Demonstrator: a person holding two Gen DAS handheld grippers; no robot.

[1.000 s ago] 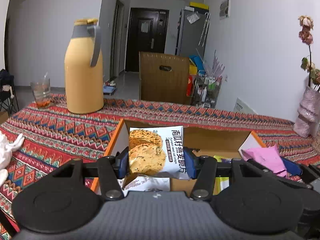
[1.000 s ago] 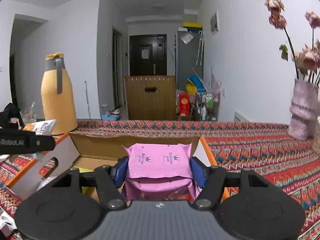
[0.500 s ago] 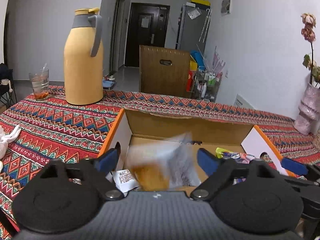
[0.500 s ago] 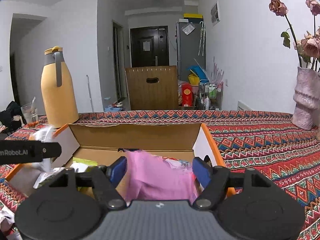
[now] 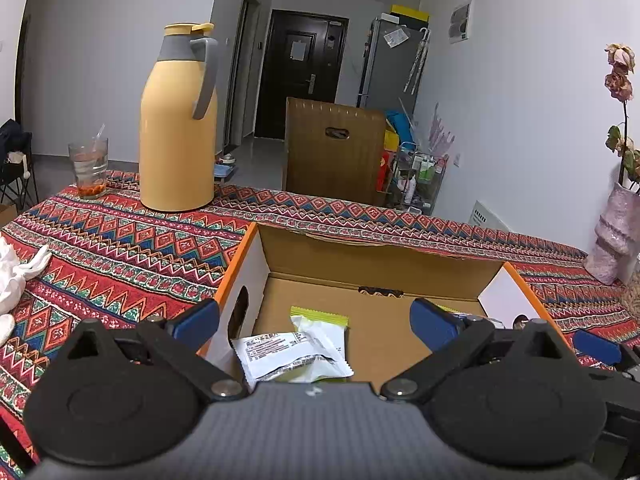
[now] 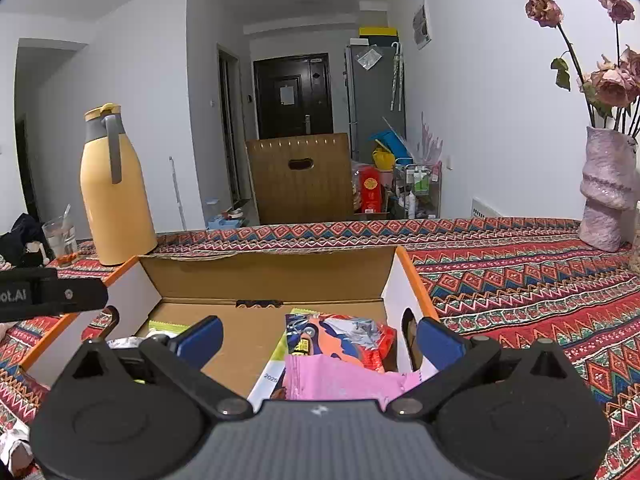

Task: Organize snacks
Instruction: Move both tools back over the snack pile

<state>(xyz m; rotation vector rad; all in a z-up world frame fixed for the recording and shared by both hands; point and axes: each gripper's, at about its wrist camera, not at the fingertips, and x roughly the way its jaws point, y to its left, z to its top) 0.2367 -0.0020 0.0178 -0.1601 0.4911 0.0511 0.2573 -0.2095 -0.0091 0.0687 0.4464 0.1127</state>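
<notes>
We hold the left gripper (image 5: 314,322) over the cardboard box (image 5: 380,254), jaws opening wide and gripping nothing; the white snack packet (image 5: 280,354) lies loose on the box floor below and between its fingers. Our right gripper (image 6: 318,338) likewise spreads its jaws, empty, with the pink snack packet (image 6: 340,380) resting in the box beneath them.

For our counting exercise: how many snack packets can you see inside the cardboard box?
4, possibly more hidden. A white packet lies on a green-edged packet at the cardboard box's left end; a pink packet overlaps an orange-red packet at the right end.
</notes>
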